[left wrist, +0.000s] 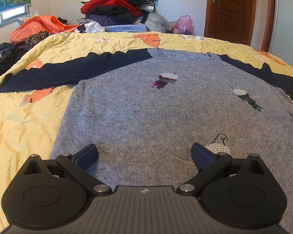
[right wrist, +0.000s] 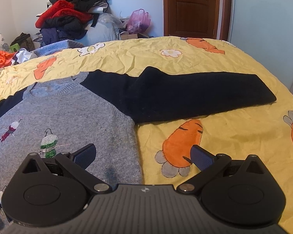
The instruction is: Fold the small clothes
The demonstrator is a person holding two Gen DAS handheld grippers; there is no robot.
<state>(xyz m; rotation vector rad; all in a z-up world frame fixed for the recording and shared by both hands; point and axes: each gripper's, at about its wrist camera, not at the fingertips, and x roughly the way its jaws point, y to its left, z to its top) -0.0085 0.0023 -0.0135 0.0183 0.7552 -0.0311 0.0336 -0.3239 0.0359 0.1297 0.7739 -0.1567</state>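
Observation:
A small grey knit sweater [left wrist: 146, 107] with dark navy sleeves lies flat, face up, on the yellow carrot-print bedspread [left wrist: 25, 120]. Its left sleeve [left wrist: 72, 70] stretches out to the left and its right sleeve [right wrist: 185, 95] out to the right. Sequin bird motifs dot the front. My left gripper [left wrist: 144, 154] is open and empty, just above the sweater's lower front. My right gripper [right wrist: 143, 154] is open and empty, straddling the sweater's right side edge [right wrist: 135, 146], with one finger over the grey knit [right wrist: 48, 107] and the other over the bedspread [right wrist: 234, 136].
A tall pile of red and black clothes [left wrist: 119, 3] stands beyond the bed's far edge, with an orange plastic bag [left wrist: 39, 27] at the left and a pink bag [left wrist: 183, 25] near the brown door [left wrist: 230, 9]. Bare bedspread lies right of the sweater.

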